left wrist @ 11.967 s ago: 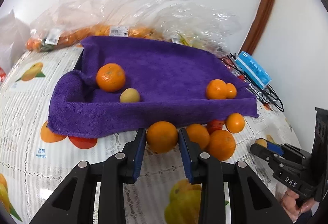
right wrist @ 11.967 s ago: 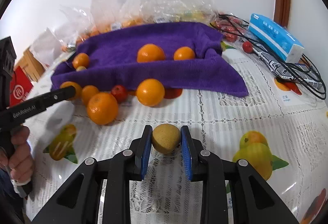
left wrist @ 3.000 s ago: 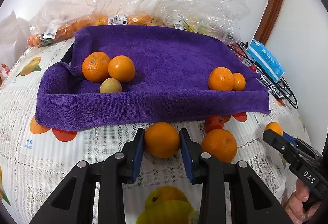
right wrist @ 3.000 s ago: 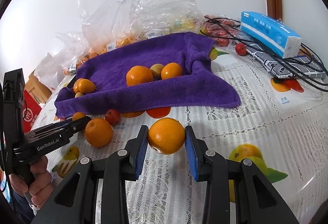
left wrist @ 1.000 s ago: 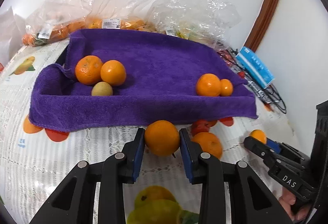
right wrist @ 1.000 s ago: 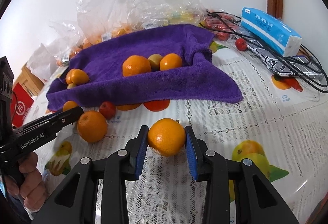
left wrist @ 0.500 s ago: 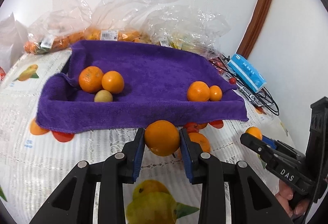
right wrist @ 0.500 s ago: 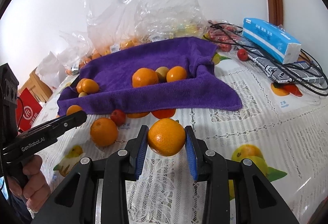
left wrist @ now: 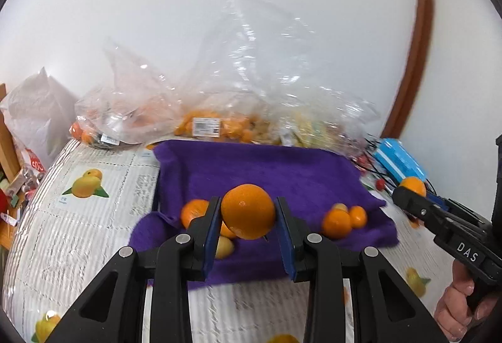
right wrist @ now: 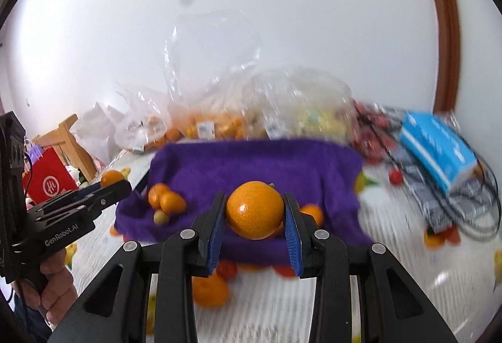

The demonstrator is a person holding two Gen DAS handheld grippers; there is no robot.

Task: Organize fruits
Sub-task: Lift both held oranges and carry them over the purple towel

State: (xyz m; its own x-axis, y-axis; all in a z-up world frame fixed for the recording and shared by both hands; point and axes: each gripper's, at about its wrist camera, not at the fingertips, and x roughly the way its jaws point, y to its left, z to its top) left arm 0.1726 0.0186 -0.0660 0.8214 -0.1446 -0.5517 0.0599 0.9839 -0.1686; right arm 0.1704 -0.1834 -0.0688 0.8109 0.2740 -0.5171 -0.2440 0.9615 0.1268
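On the worktop (left wrist: 78, 236), at 12 o'clock: purple towel (left wrist: 276, 173) bearing oranges at 10 and 2 o'clock. Above its near edge: left gripper (left wrist: 248, 214), fingers clenched on an orange (left wrist: 248, 211); right gripper (right wrist: 254, 211), fingers grasping another orange (right wrist: 254, 209).

The left gripper (left wrist: 248, 211) and the right gripper (right wrist: 254, 211) each pinch an orange between blue pads, both raised in front of the purple towel (left wrist: 282, 173), pointing down toward it
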